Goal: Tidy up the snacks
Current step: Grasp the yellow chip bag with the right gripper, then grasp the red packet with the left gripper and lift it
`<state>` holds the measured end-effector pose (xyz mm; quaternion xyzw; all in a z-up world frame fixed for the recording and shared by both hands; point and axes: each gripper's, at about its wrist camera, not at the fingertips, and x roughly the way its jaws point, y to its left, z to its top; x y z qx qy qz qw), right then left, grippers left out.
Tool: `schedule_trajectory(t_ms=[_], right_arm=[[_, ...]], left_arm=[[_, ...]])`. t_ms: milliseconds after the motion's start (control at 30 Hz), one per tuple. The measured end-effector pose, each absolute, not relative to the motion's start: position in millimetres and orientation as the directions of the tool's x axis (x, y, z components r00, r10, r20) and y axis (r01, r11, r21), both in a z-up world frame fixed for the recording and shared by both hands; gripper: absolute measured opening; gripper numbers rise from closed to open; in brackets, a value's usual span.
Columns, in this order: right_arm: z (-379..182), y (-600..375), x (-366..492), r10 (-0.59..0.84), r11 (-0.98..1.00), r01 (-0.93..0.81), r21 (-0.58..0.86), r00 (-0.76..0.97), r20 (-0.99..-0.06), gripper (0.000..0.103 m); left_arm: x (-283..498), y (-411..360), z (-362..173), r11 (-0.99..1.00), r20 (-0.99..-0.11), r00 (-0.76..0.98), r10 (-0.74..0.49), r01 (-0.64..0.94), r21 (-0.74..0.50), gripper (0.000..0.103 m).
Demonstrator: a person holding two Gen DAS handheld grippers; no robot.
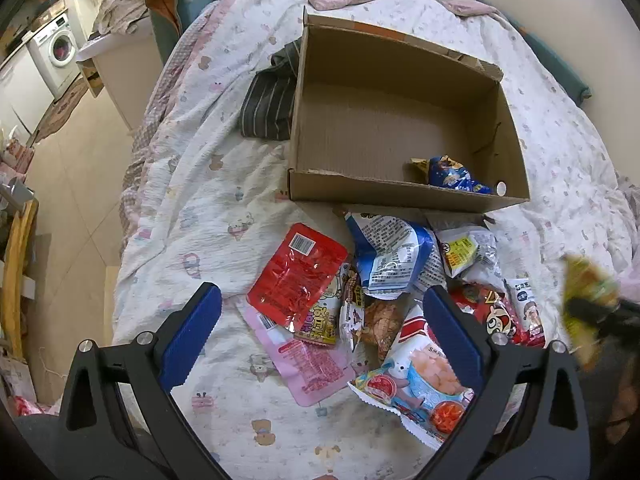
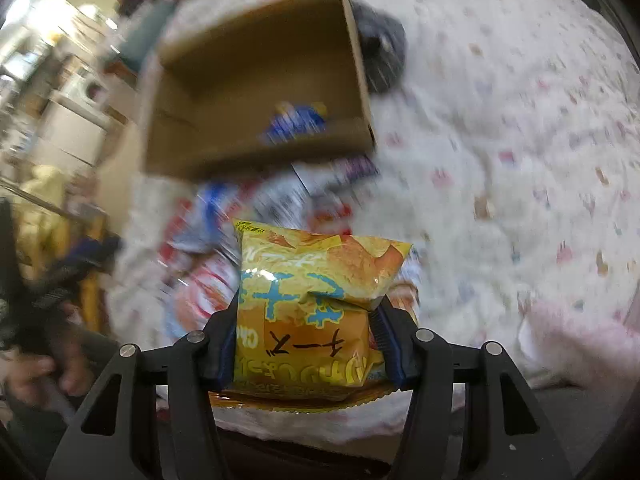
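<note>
A cardboard box (image 1: 312, 184) lies on the bed with one blue snack bag (image 1: 456, 176) in its near right corner. In front of it is a heap of snack packets, among them a red pouch (image 1: 298, 276), a pink packet (image 1: 304, 364) and a white and blue bag (image 1: 390, 256). My left gripper (image 1: 320, 320) hangs open above the heap, with nothing between its blue pads. My right gripper (image 2: 308, 312) is shut on a yellow chip bag (image 2: 316, 280), lifted off the bed; that bag (image 1: 588, 300) shows blurred at the right edge of the left wrist view. The box (image 2: 256, 164) is blurred ahead.
A dark striped folded cloth (image 1: 268, 108) lies against the box's left wall. The patterned white quilt (image 1: 208, 208) covers the bed; its left edge drops to a tiled floor. A washing machine (image 1: 60, 46) stands far left. A person's hand (image 2: 36, 372) is at the lower left of the right wrist view.
</note>
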<state>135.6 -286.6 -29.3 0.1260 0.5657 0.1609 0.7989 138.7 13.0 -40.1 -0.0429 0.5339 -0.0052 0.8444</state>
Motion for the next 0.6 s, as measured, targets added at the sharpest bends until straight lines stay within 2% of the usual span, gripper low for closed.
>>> schedule_trajectory(t_ms=[133,400,567,600], right_arm=[[-18,-290,145,0.453,0.89,-0.15,0.431,0.404,-0.795,0.059],[-47,-293,158,0.51,0.853,-0.128,0.507,0.416,-0.753,0.059],[-50,-297,164,0.527,0.837,-0.101,0.538,0.416,-0.741,0.059],[-51,-297,165,0.527,0.836,-0.094,0.54,0.412,-0.743,0.059]], left_arm=[[148,16,-42,0.993,-0.908,0.404,-0.108,-0.007,-0.121,0.1],[184,48,-58,0.997,-0.953,0.297,-0.066,-0.024,-0.076,0.099],[195,48,-100,0.998,-0.98,0.187,-0.06,-0.022,-0.065,0.076],[197,45,-110,0.996,-0.984,0.156,-0.086,-0.022,-0.09,0.074]])
